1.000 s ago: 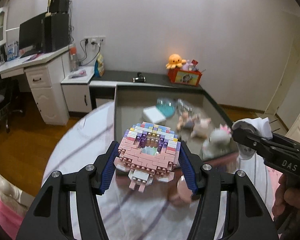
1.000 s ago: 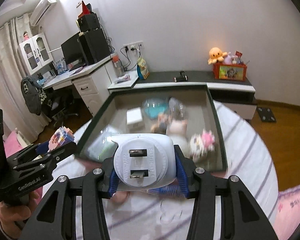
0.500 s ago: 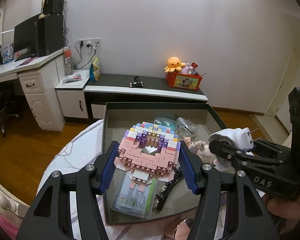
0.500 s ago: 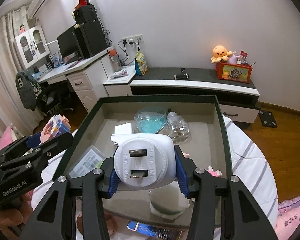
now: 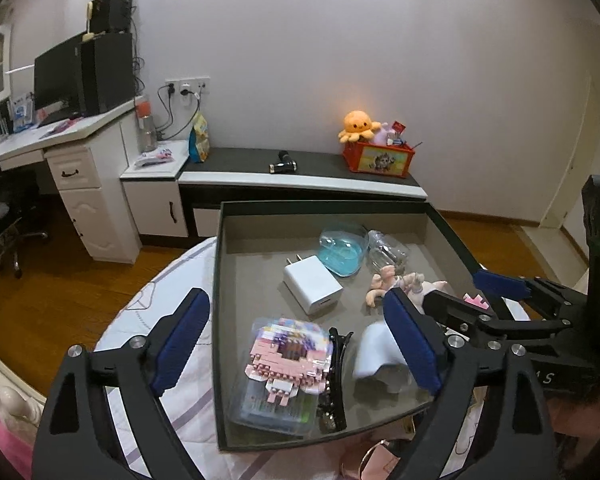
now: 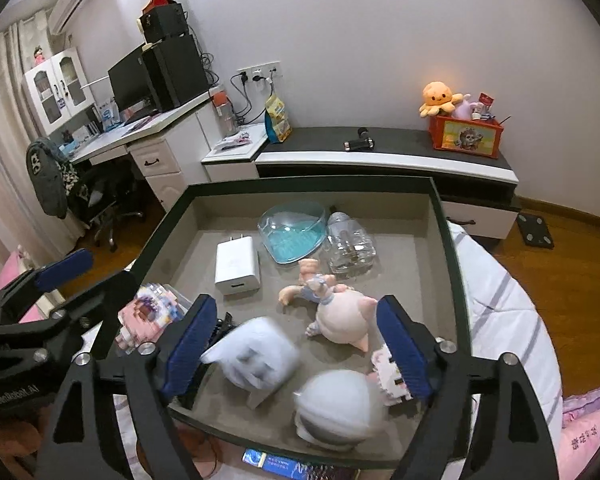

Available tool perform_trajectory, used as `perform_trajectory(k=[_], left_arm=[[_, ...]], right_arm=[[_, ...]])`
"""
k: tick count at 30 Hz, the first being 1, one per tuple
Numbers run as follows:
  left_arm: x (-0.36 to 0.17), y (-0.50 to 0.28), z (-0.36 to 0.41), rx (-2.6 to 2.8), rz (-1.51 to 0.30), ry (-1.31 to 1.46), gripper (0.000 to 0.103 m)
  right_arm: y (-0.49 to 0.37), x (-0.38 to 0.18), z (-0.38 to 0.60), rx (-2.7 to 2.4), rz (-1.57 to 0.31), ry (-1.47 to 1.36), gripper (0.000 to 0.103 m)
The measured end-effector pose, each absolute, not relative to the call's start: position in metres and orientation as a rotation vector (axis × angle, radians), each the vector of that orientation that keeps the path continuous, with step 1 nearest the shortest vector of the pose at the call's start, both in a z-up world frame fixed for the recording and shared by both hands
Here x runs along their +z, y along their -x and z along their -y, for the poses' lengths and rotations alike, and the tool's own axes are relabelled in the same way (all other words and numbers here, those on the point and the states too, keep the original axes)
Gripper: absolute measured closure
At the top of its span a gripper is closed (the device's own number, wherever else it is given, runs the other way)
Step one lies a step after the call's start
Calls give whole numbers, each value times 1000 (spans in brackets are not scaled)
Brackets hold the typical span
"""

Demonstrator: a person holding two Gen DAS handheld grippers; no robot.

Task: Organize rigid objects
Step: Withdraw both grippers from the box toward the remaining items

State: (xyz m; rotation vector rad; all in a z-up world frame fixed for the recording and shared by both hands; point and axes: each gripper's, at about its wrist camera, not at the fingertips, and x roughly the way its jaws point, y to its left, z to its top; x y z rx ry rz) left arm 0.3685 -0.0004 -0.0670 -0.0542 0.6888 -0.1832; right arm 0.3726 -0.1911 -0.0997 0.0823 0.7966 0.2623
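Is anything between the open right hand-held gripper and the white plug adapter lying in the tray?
Nothing visible. The right hand-held gripper is open just above the blurred white plug adapter in the tray, with no object between them; the hair clip lies beside it.

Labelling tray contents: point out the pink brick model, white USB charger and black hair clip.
pink brick model (image 5: 286,354), left wrist view, top face.
white USB charger (image 6: 236,266), right wrist view, flat top.
black hair clip (image 5: 334,376), left wrist view, mid-body.
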Motion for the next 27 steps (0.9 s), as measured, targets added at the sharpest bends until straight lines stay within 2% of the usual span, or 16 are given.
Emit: perform_trajectory(k=[1, 2, 6, 27], left_arm=[[-65, -365, -1, -180, -684, 57, 12], [-63, -361, -4, -181, -676, 63, 9], [-57, -344, -9, -159, -654, 68, 1], [-59, -272, -13, -154, -676, 80, 0]], right_arm=[[-370, -99, 192, 251, -796, -81, 1], [-367, -98, 193, 227, -793, -78, 0], [-356, -95, 203, 196, -780, -115, 0], [-277, -87, 222, 185, -741, -168, 0]])
